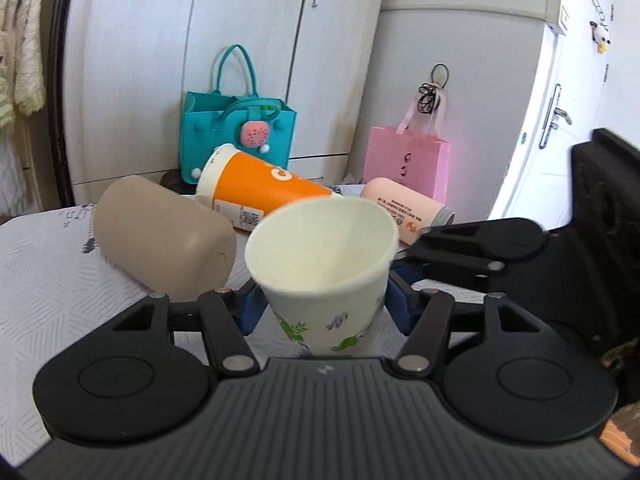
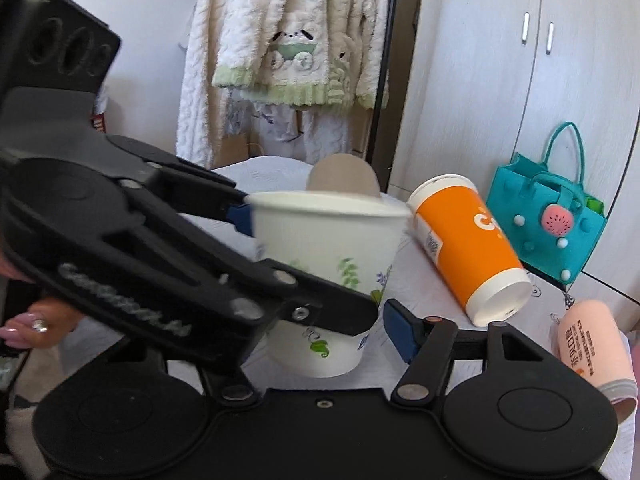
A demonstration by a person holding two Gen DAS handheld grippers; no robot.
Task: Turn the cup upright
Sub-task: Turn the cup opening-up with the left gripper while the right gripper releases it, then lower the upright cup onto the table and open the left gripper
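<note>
A white paper cup with a green leaf print (image 1: 320, 276) stands mouth up, slightly tilted, between the blue pads of my left gripper (image 1: 324, 306), which is shut on its lower body. In the right wrist view the same cup (image 2: 332, 264) shows with its base at or just above the white tablecloth; I cannot tell if it touches. My right gripper (image 2: 320, 328) is open around the cup, its right pad (image 2: 398, 330) a little apart from the wall. The left gripper's black body crosses in front of it.
An orange and white cup (image 1: 260, 188) (image 2: 468, 244), a tan bottle (image 1: 160, 240) and a pink bottle (image 1: 408, 212) (image 2: 592, 348) lie on their sides on the table (image 1: 48, 288). A teal felt bag (image 1: 236, 136) and a pink paper bag (image 1: 404, 160) stand behind, by the wardrobe.
</note>
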